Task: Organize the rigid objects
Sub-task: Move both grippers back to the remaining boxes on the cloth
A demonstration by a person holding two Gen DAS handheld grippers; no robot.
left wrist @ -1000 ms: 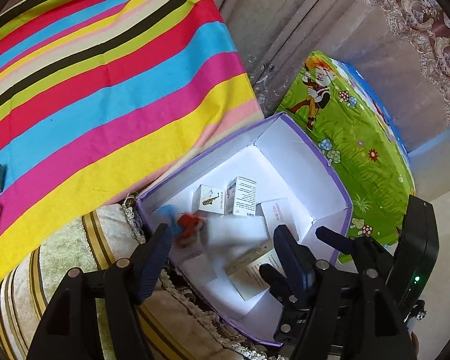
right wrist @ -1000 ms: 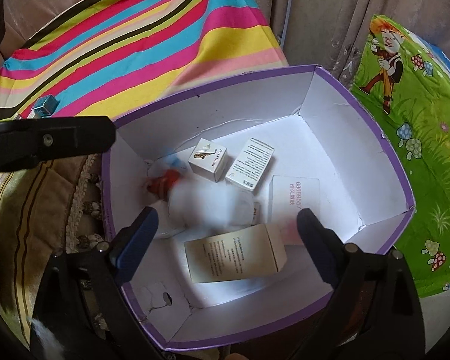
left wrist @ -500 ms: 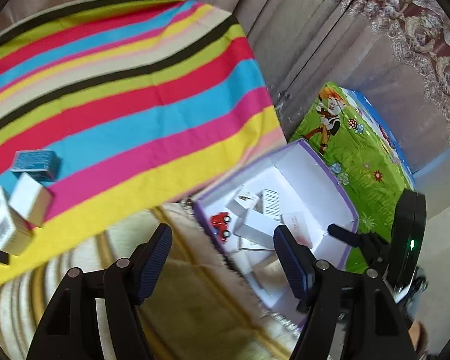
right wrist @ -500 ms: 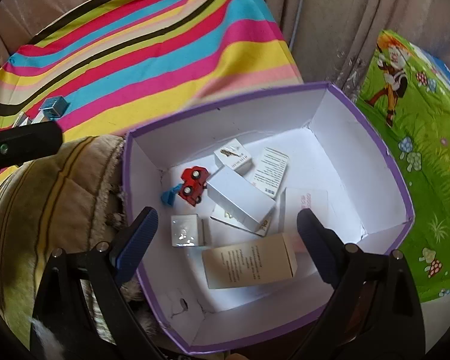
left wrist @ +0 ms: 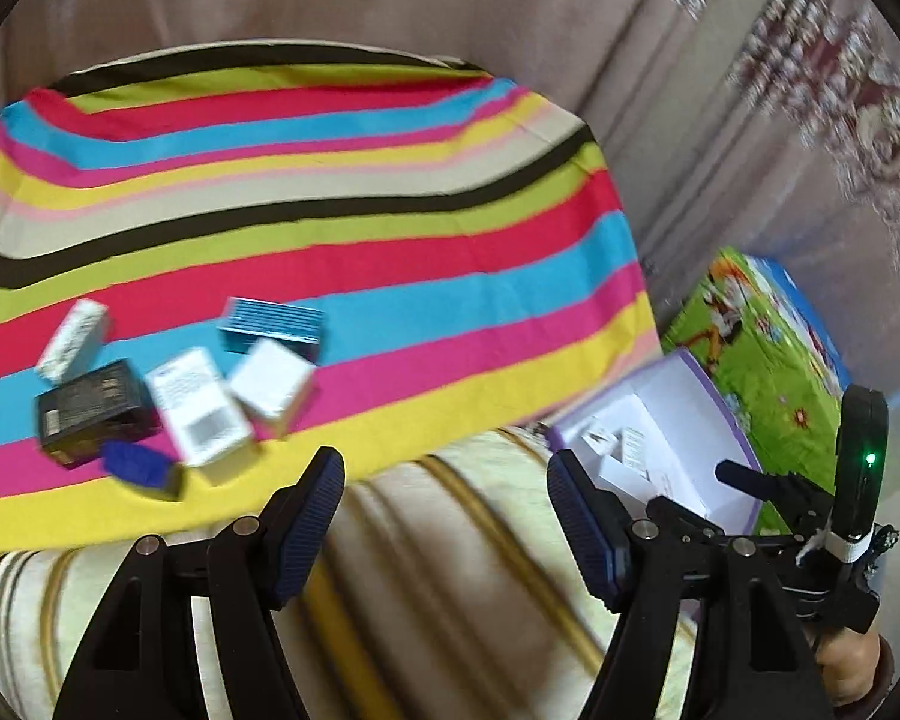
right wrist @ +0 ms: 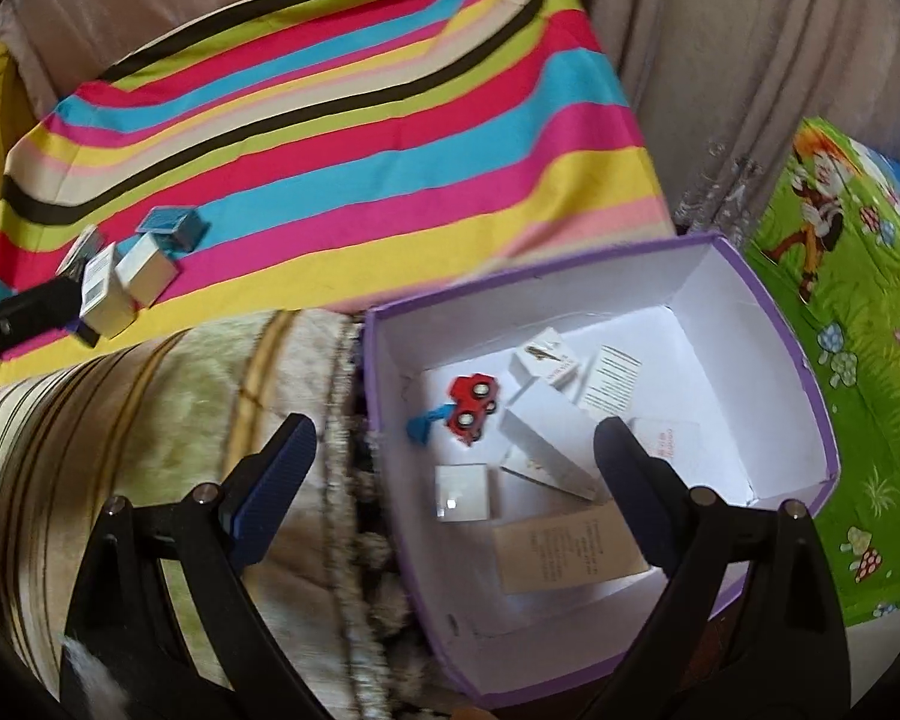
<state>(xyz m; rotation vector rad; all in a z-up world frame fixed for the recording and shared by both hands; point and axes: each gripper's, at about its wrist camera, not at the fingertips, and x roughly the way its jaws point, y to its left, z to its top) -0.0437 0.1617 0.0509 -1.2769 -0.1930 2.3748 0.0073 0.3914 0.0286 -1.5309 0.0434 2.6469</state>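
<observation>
A purple-rimmed white box [right wrist: 768, 312] [left wrist: 732, 420] holds a red toy car [right wrist: 471, 405], a blue piece [right wrist: 423, 423] and several white cartons [right wrist: 549, 447]. On the striped cloth [left wrist: 330, 228] lie a black box [left wrist: 93, 411], a blue box [left wrist: 273, 324], a dark blue piece [left wrist: 141, 468] and white cartons [left wrist: 201, 405], also seen as cartons [right wrist: 123, 282] in the right wrist view. My left gripper [left wrist: 447, 516] hangs open and empty over a beige striped cushion [left wrist: 450, 588]. My right gripper [right wrist: 456, 474] is open and empty above the box's left wall.
A green cartoon-print mat [right wrist: 840, 312] lies right of the box. Curtains [right wrist: 690, 60] hang behind. The left gripper's black body [right wrist: 18, 312] shows at the left edge of the right wrist view. The right gripper [left wrist: 810, 510] appears at right in the left wrist view.
My left gripper has swung left, away from the box, toward the objects on the striped cloth. My right gripper has lifted and shifted left. A white carton and the toy car now rest in the box.
</observation>
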